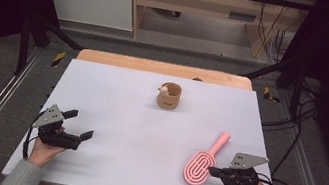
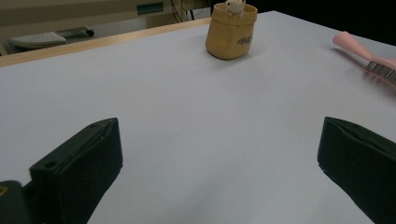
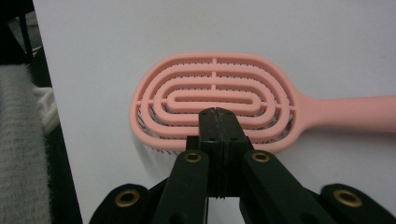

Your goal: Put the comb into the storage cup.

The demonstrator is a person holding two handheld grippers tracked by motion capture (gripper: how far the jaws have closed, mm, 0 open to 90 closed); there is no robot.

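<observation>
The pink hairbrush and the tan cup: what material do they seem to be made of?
Hairbrush: probably moulded plastic, matte pink, with smooth slotted ribs and thin bristles beneath. Cup: possibly soft silicone or paper, matte tan; its wall looks slightly bulged, so I cannot be sure.

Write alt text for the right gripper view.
The right tool, jaws shut together, sits over the near edge of a pink vented hairbrush lying bristles-down on a white table, its handle pointing right.
</observation>
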